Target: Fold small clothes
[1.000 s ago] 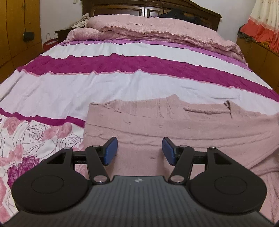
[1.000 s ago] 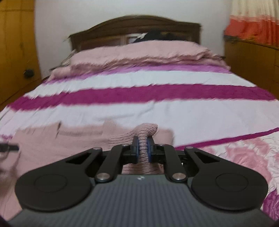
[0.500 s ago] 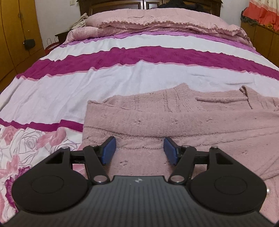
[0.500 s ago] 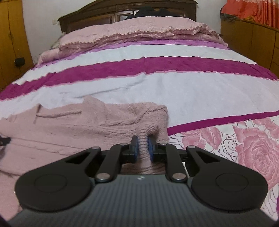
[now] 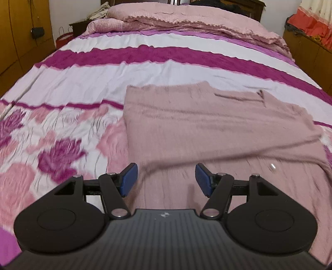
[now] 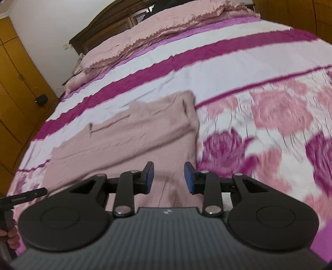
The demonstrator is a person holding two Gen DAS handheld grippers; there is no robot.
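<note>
A dusty-pink knitted sweater (image 5: 217, 128) lies flat on the bed, with a fold line running across it. It also shows in the right wrist view (image 6: 132, 141). My left gripper (image 5: 166, 179) is open and empty, above the sweater's near left part. My right gripper (image 6: 169, 176) is open and empty, above the sweater's near right edge. Both views are motion-blurred.
The bedspread (image 5: 103, 68) has white and magenta stripes and pink roses near me. A pink quilt (image 5: 186, 18) is piled at the headboard. Wooden wardrobes (image 5: 18, 37) stand left, a low cabinet (image 5: 307, 49) right. The other handle (image 6: 22, 197) shows at lower left.
My right gripper has opened and let go of the sweater fold it was pinching. Both grippers have risen and pulled back, and the sweater now lies flat.
</note>
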